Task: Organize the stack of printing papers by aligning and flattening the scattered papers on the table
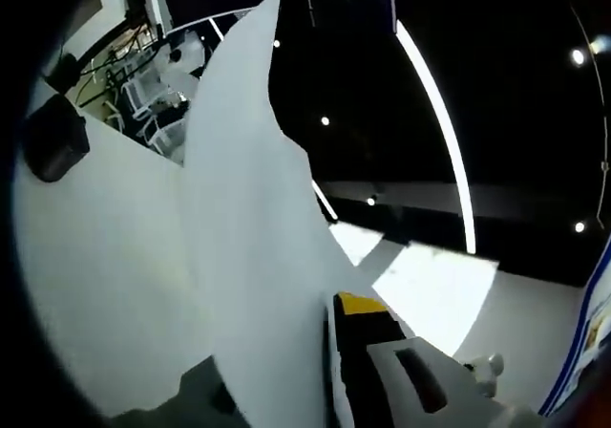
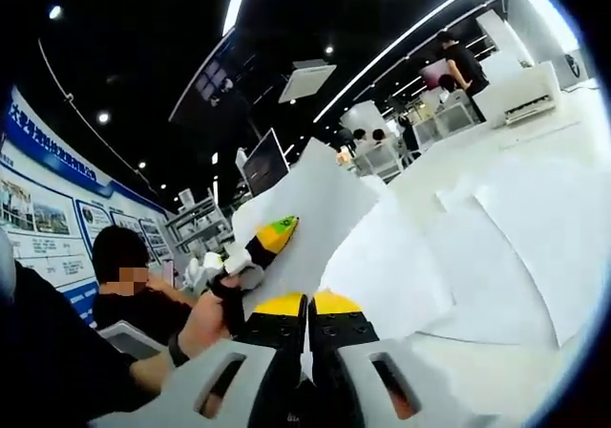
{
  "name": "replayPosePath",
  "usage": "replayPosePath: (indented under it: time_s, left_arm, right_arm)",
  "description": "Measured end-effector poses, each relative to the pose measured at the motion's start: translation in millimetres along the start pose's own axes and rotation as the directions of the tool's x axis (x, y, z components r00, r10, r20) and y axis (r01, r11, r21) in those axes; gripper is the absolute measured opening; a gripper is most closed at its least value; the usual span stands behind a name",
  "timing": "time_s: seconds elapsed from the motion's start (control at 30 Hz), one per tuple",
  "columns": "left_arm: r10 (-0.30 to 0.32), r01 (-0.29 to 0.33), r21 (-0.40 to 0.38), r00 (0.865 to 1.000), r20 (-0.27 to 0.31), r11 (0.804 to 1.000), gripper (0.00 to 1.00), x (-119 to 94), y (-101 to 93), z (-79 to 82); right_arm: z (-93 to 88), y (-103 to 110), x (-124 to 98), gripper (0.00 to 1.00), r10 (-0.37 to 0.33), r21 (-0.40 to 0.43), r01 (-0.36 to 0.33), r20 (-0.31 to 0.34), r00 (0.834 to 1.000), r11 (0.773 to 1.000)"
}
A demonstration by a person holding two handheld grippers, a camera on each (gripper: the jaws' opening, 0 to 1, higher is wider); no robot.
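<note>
Jaws, left gripper view: left gripper (image 1: 336, 352) pinched on one lifted paper sheet (image 1: 250, 256), sheet rising upright over table (image 1: 86, 285). Lower sheet slowly; keep edge square to stack.

Right gripper view: right gripper (image 2: 307, 315) jaws closed on same raised sheet (image 2: 320, 213); left gripper (image 2: 270, 235) far left, in hand (image 2: 205, 321). Scattered papers (image 2: 496, 246) right: at least three overlapping. Grippers: two.

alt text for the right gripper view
The right gripper, its yellow-tipped jaws shut on a lifted sheet of paper, with the left gripper holding the same sheet. More loose sheets lie overlapping on the white table.
</note>
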State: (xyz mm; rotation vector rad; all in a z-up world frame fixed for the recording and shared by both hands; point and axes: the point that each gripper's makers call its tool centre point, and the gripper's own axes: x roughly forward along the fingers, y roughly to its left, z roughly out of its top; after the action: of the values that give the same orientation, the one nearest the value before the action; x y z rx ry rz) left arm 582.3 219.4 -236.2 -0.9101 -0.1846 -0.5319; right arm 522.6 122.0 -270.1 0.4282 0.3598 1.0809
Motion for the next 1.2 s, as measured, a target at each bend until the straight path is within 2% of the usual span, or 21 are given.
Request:
replayPosePath:
  time_s: [0.43,0.57,0.7,0.77,1.0,1.2]
  left_arm:
    - [-0.001,0.001,0.017,1.000,0.016,1.000,0.06,-1,13.2,7.5]
    - [0.002,-0.002,0.011,1.000,0.020,1.000,0.06,-1,17.1,9.4]
    - [0.005,-0.005,0.007,1.000,0.023,1.000,0.06,-1,18.4,10.0]
    - [0.006,-0.006,0.005,1.000,0.026,1.000,0.06,-1,18.7,10.4]
    - [0.010,-0.010,-0.015,0.999,0.044,1.000,0.06,-3,19.2,12.9]
    - [0.009,-0.008,-0.011,0.999,0.042,1.000,0.06,-3,17.8,11.6]
  right_arm:
    - [3.1,-4,-1,0.02,-0.019,-0.008,0.019,0.009,1.000,1.000]
    - [15.0,-3,-3,0.13,-0.017,0.015,0.016,0.075,0.997,1.000]
    - [21.2,-3,-6,0.19,-0.019,0.025,0.017,0.099,0.995,1.000]
    - [27.1,-10,-7,0.28,-0.062,0.006,0.061,0.132,0.989,0.998]
    - [31.7,-15,-12,0.38,-0.085,0.029,0.081,0.165,0.983,0.996]
    - [37.0,-24,-16,0.49,-0.130,0.036,0.125,0.196,0.972,0.991]
